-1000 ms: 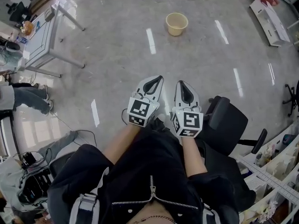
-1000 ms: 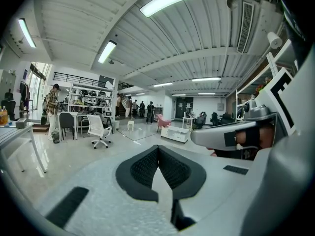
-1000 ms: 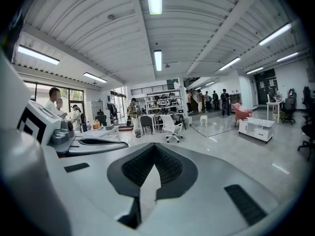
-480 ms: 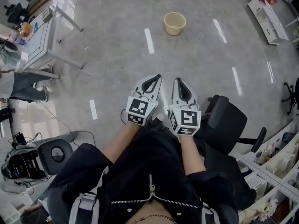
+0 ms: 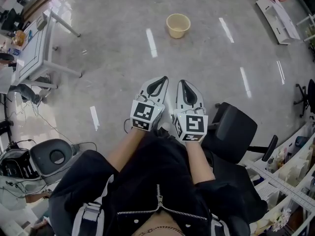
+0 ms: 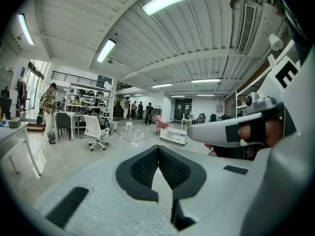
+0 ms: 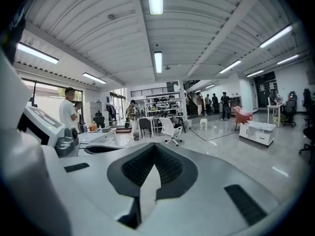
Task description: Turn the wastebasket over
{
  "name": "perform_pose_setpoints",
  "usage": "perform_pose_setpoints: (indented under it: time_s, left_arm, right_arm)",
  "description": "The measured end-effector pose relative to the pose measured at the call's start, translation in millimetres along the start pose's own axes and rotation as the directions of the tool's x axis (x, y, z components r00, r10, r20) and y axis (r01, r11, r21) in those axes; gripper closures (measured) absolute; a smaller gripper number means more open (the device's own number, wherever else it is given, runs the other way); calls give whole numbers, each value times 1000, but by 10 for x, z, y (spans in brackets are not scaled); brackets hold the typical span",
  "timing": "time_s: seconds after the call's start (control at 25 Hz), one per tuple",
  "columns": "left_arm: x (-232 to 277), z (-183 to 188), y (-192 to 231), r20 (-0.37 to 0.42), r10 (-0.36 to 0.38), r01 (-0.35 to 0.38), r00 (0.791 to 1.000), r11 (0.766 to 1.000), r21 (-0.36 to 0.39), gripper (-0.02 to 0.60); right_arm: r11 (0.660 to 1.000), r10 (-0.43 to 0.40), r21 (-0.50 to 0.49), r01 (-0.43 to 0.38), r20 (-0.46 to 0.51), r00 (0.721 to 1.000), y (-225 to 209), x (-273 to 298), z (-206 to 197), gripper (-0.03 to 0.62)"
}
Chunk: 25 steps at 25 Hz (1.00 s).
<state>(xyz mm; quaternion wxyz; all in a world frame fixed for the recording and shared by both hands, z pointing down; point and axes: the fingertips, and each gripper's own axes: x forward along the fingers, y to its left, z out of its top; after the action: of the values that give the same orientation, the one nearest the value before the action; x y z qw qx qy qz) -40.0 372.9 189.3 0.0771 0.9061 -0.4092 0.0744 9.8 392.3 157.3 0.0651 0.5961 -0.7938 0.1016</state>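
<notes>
Wastebasket (image 5: 178, 32) upright, well ahead | left gripper (image 5: 165, 79), right gripper (image 5: 180, 82) closed, empty | chair (image 5: 236, 129) at right

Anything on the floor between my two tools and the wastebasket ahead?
Nothing. In the head view, only bare glossy floor with streaks of reflected light lies between the left tool, the right tool and the wastebasket.

Person's bare forearms held out in front, left gripper (image 5: 158, 86) and right gripper (image 5: 185, 88) side by side, close together, both pointing forward, jaws pressed together, nothing between them
</notes>
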Motion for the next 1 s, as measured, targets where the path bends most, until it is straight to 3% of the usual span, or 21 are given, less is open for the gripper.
perform_pose_setpoints:
  time_s: [0.4,1.0]
  left_arm:
    - [827,217,506,-17,-32,32,999,999,-15,575]
    - [1610,421,1798,-22,-60,60,998,998,-7,575]
  right_arm:
    - [999,-45,7,45,-26,999,-454,839,195,585]
    - [996,-87,-20,86,-78,993,-530,2246,441,585]
